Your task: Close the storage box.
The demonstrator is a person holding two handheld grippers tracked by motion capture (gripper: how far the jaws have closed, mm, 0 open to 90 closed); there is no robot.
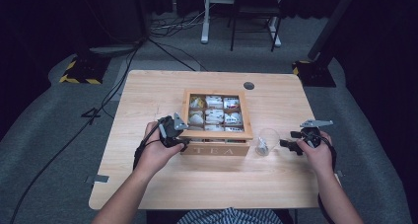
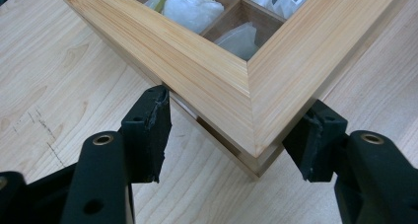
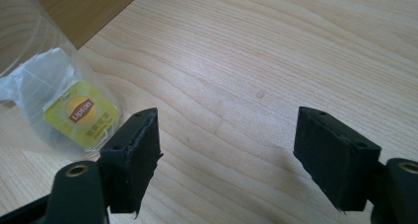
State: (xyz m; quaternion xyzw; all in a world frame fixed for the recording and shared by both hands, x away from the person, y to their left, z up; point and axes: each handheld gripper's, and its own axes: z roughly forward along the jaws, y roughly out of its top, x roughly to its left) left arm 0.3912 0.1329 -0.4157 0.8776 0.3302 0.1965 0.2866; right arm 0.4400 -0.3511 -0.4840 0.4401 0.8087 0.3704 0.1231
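Observation:
A wooden tea box (image 1: 215,150) marked TEA stands mid-table, with several tea bags (image 1: 214,116) in its compartments. Its framed lid (image 2: 222,81) lies down over it, with a thin gap showing at the near corner. My left gripper (image 1: 183,144) (image 2: 239,101) straddles that front left corner, its pads (image 2: 153,125) close beside the lid's two edges without clamping it. A clear glass (image 1: 266,141) (image 3: 29,46) right of the box holds a Lipton tea bag (image 3: 81,113). My right gripper (image 1: 289,145) (image 3: 227,114) hovers open just right of the glass, with bare table between its jaws.
A round cable hole (image 1: 249,85) sits in the table's far edge. Bare tabletop (image 1: 148,95) stretches left of and in front of the box. Cables and a desk frame (image 1: 204,17) lie on the floor beyond.

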